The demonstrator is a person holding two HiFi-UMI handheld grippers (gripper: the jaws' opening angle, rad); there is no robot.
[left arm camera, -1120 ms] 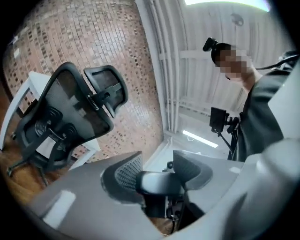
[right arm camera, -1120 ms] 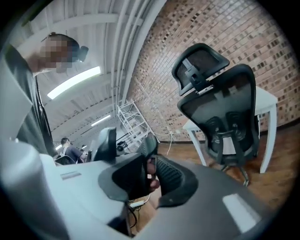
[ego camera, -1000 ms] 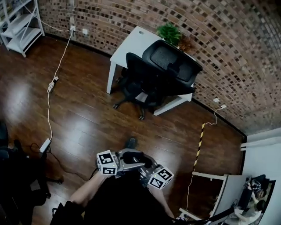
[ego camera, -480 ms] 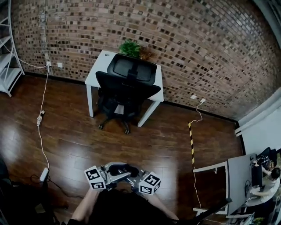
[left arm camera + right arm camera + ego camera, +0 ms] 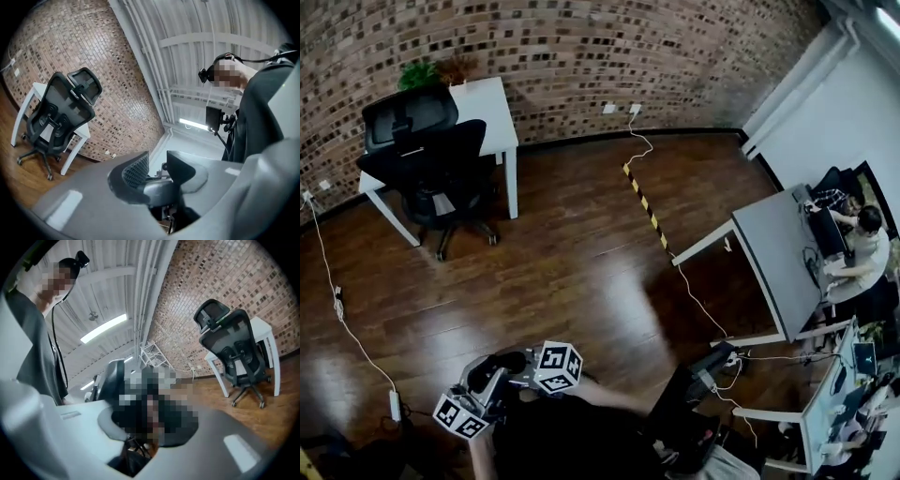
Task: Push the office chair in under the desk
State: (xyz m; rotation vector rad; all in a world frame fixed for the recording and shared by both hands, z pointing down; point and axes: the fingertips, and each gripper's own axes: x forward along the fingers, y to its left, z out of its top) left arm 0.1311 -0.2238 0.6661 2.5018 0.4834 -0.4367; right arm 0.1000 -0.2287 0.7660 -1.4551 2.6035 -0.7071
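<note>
The black office chair [image 5: 431, 164] stands tight against the white desk [image 5: 487, 103] at the brick wall, far up left in the head view, its seat partly beneath the top. Both grippers are held close to my body, far from it. My left gripper [image 5: 483, 384] has just been closing and is shut with nothing between its jaws [image 5: 157, 166]. My right gripper [image 5: 530, 375] sits beside it; a mosaic patch hides its jaws [image 5: 145, 394]. Chair [image 5: 56, 117] and desk [image 5: 33, 91] show at the left gripper view's left. In the right gripper view the chair [image 5: 239, 352] and desk [image 5: 265, 331] are at the right.
A black-and-yellow taped cable [image 5: 645, 202] crosses the wood floor. A power strip [image 5: 394, 403] and its white cable lie at the left. A grey desk [image 5: 783, 258] with a seated person [image 5: 853, 244] is at the right. Plants [image 5: 422, 73] stand on the white desk.
The head view has swung round: chair and desk slid from the upper middle to the upper left corner. Both grippers shifted to the lower left, and the grey desk came into view.
</note>
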